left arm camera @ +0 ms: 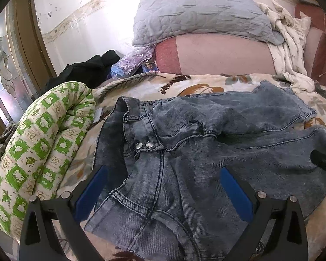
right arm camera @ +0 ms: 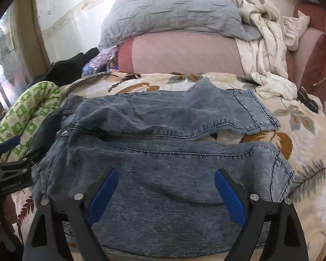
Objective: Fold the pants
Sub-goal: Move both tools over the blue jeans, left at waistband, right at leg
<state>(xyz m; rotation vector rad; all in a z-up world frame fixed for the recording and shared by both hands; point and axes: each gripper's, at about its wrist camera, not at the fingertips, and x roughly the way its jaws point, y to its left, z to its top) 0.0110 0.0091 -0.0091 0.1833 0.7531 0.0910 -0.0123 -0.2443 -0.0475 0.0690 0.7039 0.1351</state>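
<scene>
Blue jeans [left arm camera: 184,152] lying spread on a leaf-print blanket [right arm camera: 304,152], both grippers hovering over them.

The left gripper [left arm camera: 163,187] is gaping wide above the waistband, the right gripper [right arm camera: 165,191] is gaping wide above a leg; neither is gripping any cloth.

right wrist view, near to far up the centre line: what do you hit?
right gripper, open → jeans → floral blanket → pink headboard cushion → grey quilted pillow → wall
</scene>
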